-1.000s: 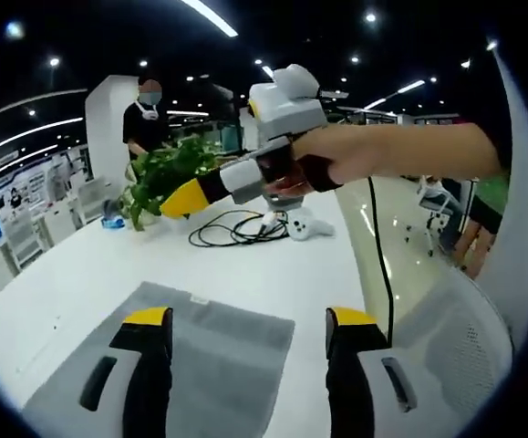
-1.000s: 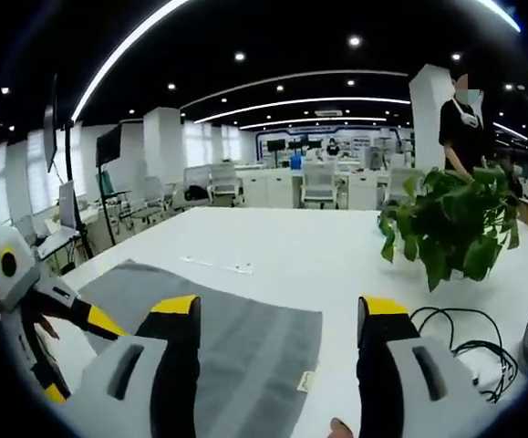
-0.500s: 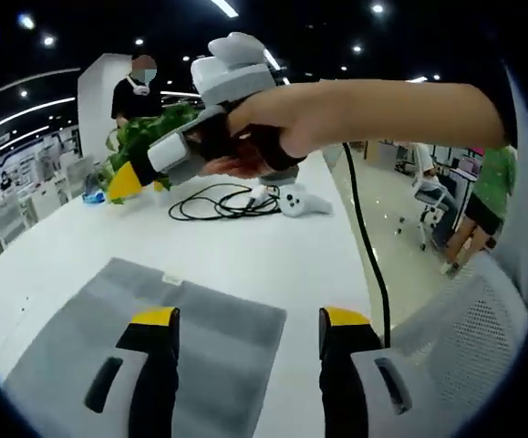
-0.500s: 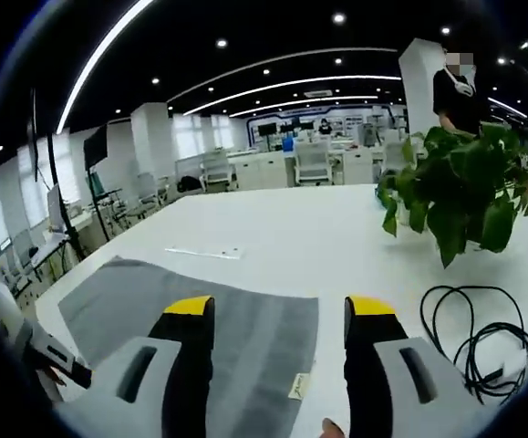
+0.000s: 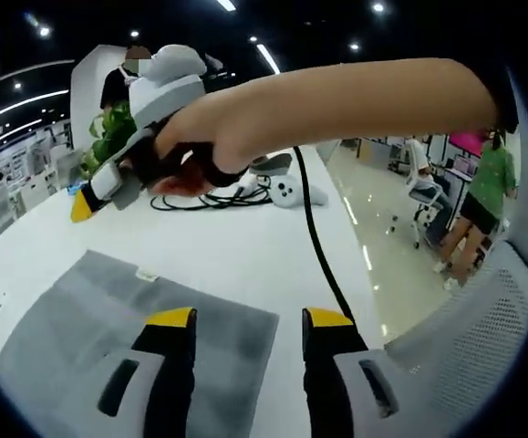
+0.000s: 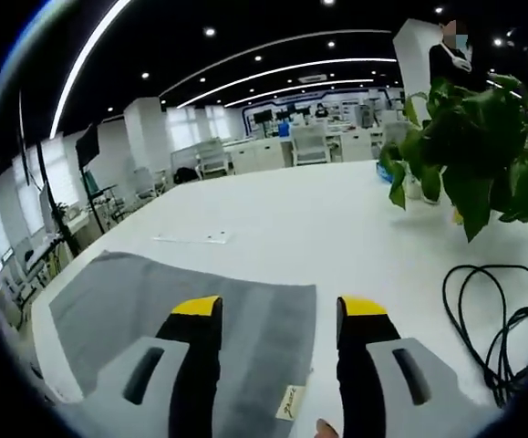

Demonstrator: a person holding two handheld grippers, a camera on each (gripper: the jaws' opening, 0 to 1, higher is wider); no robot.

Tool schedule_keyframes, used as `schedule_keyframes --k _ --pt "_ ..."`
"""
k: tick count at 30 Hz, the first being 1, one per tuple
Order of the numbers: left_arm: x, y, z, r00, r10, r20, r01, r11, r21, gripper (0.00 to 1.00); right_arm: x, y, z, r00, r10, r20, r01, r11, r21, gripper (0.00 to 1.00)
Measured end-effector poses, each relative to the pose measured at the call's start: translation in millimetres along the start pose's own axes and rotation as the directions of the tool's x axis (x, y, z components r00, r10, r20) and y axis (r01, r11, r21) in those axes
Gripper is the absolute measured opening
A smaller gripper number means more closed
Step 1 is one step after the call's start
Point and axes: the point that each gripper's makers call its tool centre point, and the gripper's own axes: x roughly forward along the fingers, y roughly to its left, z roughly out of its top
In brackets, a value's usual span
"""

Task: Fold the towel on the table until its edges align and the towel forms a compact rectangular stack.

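Grey towel lies flat, unfolded, on white table; all places below given rel. to the towel.

Left gripper view: my left gripper hangs over the towel's near right corner, jaws spread, nothing between them. One jaw sits above cloth, the other above bare table just past the towel's right edge. Small tag at the far edge. My right gripper crosses above the table beyond the far edge, yellow tip showing; can't tell its jaw state from here. Past it: black cable, white controller, plant.

Right gripper view: right gripper jaws spread, empty, over the towel edge nearest me; tag lies between the jaws at that edge. Far edge runs straight, corners flat. Beyond the far edge table is open white top, only a thin strip lying near. Plant & cable well off to the side, apart from the cloth.
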Motion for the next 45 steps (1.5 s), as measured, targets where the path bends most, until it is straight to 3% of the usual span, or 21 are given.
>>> schedule_keyframes --k 14,24,28,32,38,45 --pt "35 -11.5 -17.1 0.998 -0.049 -0.048 0.051 0.998 0.029 0.28 37 -8 -25.4 0.999 0.007 -0.044 -0.006 1.0 0.011 0.45" --pt "52 -22.1 -30.4 0.992 -0.102 -0.08 0.103 0.995 0.017 0.24 55 -12 -35.2 0.999 -0.008 -0.044 0.008 1.0 0.011 0.41" --pt "57 -22.6 -32.5 0.992 -0.096 -0.076 0.097 0.995 0.012 0.23 58 -14 -38.8 0.999 -0.031 -0.026 0.033 0.998 0.054 0.39" --pt "64 -26.8 -31.2 0.993 -0.106 -0.055 0.108 0.993 0.04 0.23 61 -11 -42.0 0.999 -0.034 -0.032 0.035 0.999 0.033 0.38" --pt "64 -20.6 -31.6 0.998 -0.048 -0.052 0.053 0.994 0.095 0.16 61 -10 -46.0 0.998 -0.053 -0.025 0.055 0.997 0.06 0.36" --pt "62 -17.5 -32.6 0.998 -0.034 -0.062 0.041 0.992 0.119 0.11 66 -8 -49.0 0.998 -0.05 -0.039 0.052 0.998 0.035 0.36"
